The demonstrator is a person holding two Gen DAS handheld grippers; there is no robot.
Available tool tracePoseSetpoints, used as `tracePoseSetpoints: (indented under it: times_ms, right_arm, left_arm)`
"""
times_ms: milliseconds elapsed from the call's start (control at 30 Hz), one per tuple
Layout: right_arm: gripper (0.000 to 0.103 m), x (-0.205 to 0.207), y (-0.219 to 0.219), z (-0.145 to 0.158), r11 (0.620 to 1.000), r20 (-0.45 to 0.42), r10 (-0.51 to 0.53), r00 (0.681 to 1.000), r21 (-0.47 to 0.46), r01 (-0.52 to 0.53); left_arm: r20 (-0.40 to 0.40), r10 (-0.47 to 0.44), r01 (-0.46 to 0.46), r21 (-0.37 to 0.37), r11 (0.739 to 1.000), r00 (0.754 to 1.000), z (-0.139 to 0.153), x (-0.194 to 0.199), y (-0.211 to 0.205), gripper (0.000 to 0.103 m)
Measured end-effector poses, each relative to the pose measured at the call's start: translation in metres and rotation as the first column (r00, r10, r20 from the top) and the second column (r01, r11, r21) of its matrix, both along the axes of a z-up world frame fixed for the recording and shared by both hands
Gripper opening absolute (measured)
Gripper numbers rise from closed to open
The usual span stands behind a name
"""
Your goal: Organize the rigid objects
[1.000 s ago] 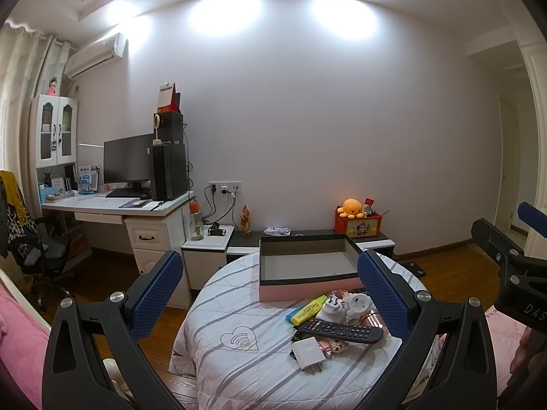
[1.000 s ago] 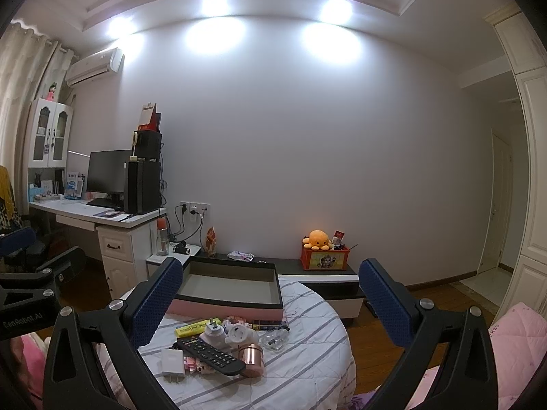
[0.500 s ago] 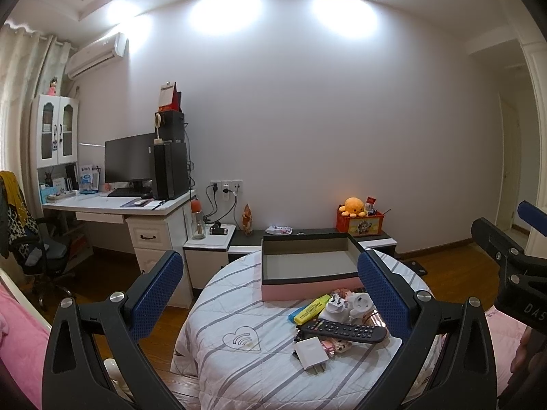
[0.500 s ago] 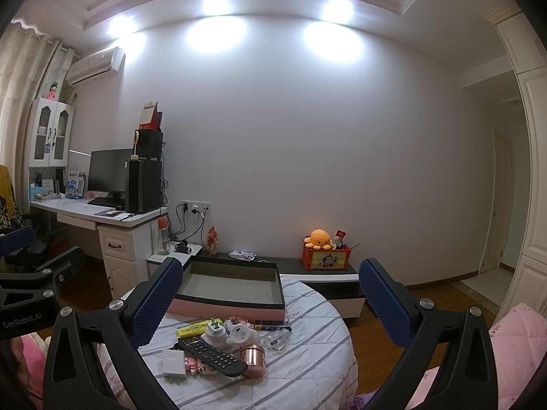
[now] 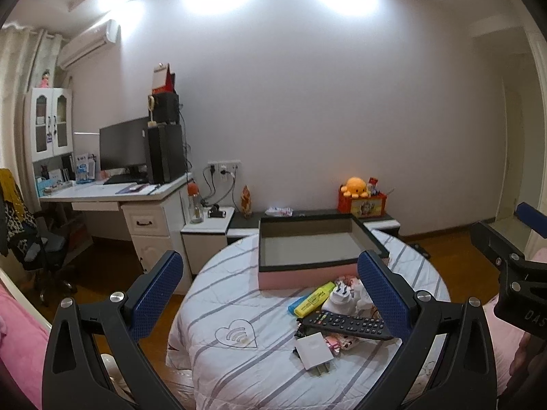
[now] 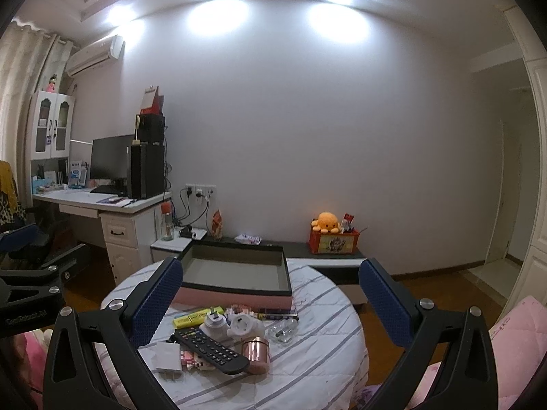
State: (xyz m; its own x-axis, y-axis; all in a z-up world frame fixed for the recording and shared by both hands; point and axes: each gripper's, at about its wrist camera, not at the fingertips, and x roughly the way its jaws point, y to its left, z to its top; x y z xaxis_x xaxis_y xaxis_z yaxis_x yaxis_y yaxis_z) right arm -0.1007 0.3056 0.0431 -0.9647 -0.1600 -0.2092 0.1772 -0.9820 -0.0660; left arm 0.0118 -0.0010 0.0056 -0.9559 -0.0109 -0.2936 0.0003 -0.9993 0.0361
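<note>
From the left wrist view, the left gripper (image 5: pixel 271 288) hangs above the round worktop (image 5: pixel 239 369) with its jaws spread wide and nothing between them. On the striped cloth a pink tray with a dark rim (image 5: pixel 318 266) sits at the far side. Just in front of it lies a cluster: a yellow highlighter (image 5: pixel 314 299), a white plug adapter (image 5: pixel 338 299), a black remote control (image 5: pixel 345 324) and a white charger (image 5: pixel 314 350) nearest the camera. The right gripper (image 5: pixel 523 239) shows at the right edge.

From the right wrist view, the right gripper (image 6: pixel 271 290) also has its jaws spread and empty, held above the same worktop (image 6: pixel 307 369). The remote control (image 6: pixel 212 350) lies across the pile, touching a copper-coloured cylinder (image 6: pixel 256 353); the highlighter (image 6: pixel 193 317), adapter (image 6: pixel 215 321) and charger (image 6: pixel 167 358) surround it, all outside the tray (image 6: pixel 236 295). A clear item (image 6: pixel 282 329) lies to the right of the pile.
</note>
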Motion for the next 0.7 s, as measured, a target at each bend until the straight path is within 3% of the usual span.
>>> tracePoseSetpoints:
  times_ms: [200,367,467,600,700]
  right_arm:
    - [0.103,-0.035,0.002,-0.032,0.999,0.089,0.034,0.995,0.013,-0.035]
    - [0.103,-0.065,0.002,-0.071,0.998,0.205,0.062,0.977,0.019,-0.068]
    - [0.103,-0.079,0.002,-0.095,0.997,0.272,0.072,0.96,0.008,-0.077]
    - [0.103,-0.092,0.004,-0.115,0.997,0.333,0.071,0.94,0.003,-0.077]
    - [0.103,-0.099,0.007,-0.125,0.997,0.366,0.08,0.927,-0.009,-0.083]
  left_arm:
    - [0.137,-0.061,0.059,0.021,0.998,0.989,-0.037,-0.042,0.004,0.103]
    - [0.311,-0.073,0.063,0.042,0.997,0.948,-0.09,-0.076,-0.004,0.103]
    - [0.42,-0.065,0.039,0.07,0.997,0.905,-0.123,-0.095,-0.01,0.103]
    - [0.475,-0.103,0.05,0.123,0.991,0.874,-0.145,-0.108,-0.006,0.103]
    - [0.501,-0.108,0.068,0.098,0.993,0.859,-0.159,-0.115,0.006,0.103]
